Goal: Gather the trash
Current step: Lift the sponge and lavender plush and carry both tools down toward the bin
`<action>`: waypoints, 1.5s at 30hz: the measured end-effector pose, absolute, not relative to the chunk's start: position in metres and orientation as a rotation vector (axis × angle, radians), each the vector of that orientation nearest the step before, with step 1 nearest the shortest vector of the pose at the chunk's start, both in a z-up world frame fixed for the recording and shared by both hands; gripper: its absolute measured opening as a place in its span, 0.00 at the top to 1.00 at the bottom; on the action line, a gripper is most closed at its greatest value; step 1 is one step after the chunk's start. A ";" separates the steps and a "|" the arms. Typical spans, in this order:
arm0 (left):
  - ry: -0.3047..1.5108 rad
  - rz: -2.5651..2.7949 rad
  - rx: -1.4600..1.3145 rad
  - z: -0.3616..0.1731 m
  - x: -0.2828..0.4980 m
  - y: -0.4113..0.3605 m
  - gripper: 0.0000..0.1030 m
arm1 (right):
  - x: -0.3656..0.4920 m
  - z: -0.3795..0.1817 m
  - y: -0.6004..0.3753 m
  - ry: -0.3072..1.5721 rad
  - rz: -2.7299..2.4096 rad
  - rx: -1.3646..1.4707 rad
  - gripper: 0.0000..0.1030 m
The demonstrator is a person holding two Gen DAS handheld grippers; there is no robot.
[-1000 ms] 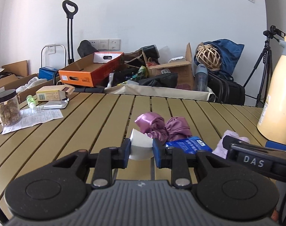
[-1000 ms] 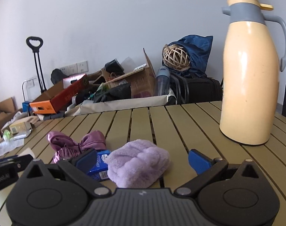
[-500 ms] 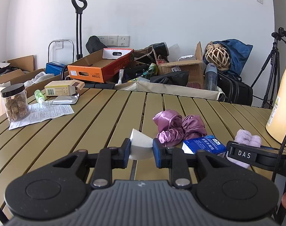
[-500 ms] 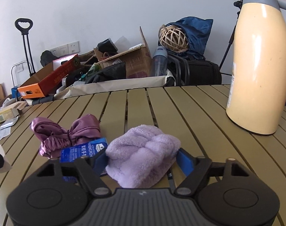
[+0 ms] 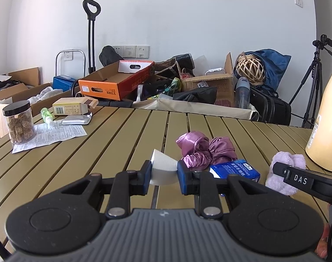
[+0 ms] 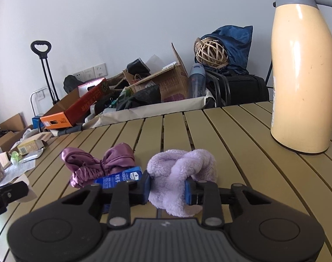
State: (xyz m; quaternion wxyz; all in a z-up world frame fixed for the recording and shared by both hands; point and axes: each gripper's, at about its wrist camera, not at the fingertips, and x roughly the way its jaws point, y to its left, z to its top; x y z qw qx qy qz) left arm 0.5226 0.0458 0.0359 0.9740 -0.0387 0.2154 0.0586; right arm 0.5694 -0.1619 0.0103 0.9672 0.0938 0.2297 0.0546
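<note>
While lidded, jar holds, seemingly, nuts.

Right tongs pinch the fluffy lilac cloth on the slatted table.

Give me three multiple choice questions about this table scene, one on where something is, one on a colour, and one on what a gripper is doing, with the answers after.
1. Where does the blue tissue pack lie?
A. Against the purple satin bundle
B. Under the thermos
C. Beside the jar

2. What colour is the thermos body?
A. Green
B. Cream yellow
C. Red

3. What is the right gripper doing?
A. Hanging open over bare table
B. Closed on the lilac fluffy cloth
C. Holding the thermos handle

Answers: 1 A, the pack touches the bundle's near edge. 2 B, the body is pale yellow under a grey collar. 3 B, both blue pads press into the cloth's sides.
</note>
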 end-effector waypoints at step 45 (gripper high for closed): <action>0.384 -0.002 -0.002 0.059 0.298 0.004 0.75 | 0.297 0.050 -0.186 0.379 0.275 0.088 0.76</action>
